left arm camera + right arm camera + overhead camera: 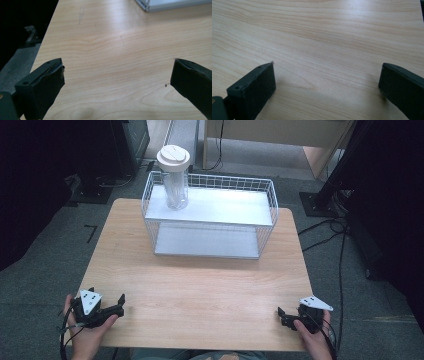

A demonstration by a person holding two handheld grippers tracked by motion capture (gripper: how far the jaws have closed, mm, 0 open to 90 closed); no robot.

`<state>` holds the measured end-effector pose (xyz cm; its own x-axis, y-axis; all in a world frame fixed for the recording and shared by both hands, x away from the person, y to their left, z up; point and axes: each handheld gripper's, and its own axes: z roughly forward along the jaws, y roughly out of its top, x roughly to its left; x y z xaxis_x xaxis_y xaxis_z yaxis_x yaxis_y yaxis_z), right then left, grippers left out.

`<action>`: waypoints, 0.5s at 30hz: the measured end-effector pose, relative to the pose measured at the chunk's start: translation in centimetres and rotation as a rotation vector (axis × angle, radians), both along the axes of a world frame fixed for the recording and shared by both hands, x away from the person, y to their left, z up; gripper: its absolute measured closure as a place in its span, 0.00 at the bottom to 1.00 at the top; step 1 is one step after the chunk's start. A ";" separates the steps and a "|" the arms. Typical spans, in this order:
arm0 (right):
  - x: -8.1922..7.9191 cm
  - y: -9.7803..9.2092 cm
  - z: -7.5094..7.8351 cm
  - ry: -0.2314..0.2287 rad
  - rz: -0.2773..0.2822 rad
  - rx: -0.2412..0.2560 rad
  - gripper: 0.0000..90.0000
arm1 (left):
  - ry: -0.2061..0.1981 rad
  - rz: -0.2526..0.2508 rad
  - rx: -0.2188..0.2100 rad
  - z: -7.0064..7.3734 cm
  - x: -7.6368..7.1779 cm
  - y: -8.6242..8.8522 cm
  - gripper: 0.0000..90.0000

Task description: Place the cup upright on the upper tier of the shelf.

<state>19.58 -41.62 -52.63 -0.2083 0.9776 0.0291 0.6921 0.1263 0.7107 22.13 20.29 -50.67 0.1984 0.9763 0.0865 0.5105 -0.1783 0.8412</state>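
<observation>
From the high view, the left gripper [116, 302] rests at the near left corner of the wooden bench [200, 285], held in a hand [87, 332], its fingers spread apart with nothing between them. The right gripper [283, 316] sits at the near right corner in the other hand [315, 337], also released. Well apart from both, at the far side of the bench, stands a white wire basket [270, 200] with two shelves. A clear jar [175, 187] with a cream lid [173, 157] stands upright on the upper shelf, at its left end.

In the left gripper view, the black fingers [42, 82] are wide open over bare wood, and a corner of the basket [160, 6] shows at the top.

In the right gripper view, the fingers [254, 87] are likewise released, bare bench grain between them.
</observation>
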 end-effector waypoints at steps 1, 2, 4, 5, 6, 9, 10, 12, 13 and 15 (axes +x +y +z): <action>0.0 0.0 0.0 0.000 0.000 0.000 0.01 | 0.020 0.000 0.005 -0.2 0.2 0.0 0.00; 0.0 0.0 0.0 0.000 0.000 0.000 0.01 | 0.032 0.001 0.010 -0.3 0.3 0.0 0.00; 0.0 0.0 0.0 0.000 0.000 -0.001 0.01 | 0.045 -0.006 0.017 -0.4 0.4 -0.1 0.00; 0.0 0.0 0.0 0.000 0.000 0.000 0.01 | 0.055 -0.005 0.025 -0.5 0.5 -0.2 0.00; 0.0 0.0 0.0 0.000 0.001 0.000 0.01 | 0.062 -0.005 0.031 -0.6 0.6 -0.3 0.00; 0.0 0.0 0.0 0.000 0.001 -0.001 0.01 | 0.086 -0.009 0.046 -0.7 0.8 -0.4 0.00; 0.0 0.0 0.0 0.000 0.000 0.000 0.01 | 0.089 -0.009 0.048 -0.8 0.9 -0.5 0.00; 0.0 0.0 0.0 0.000 0.001 0.000 0.01 | 0.114 -0.017 0.060 -0.9 1.0 -0.6 0.00; 0.0 0.0 0.0 0.000 0.001 0.000 0.01 | 0.118 -0.018 0.065 -0.9 1.1 -0.7 0.00; 0.0 0.0 0.0 0.000 0.000 0.000 0.01 | 0.123 -0.020 0.065 -0.9 1.1 -0.7 0.00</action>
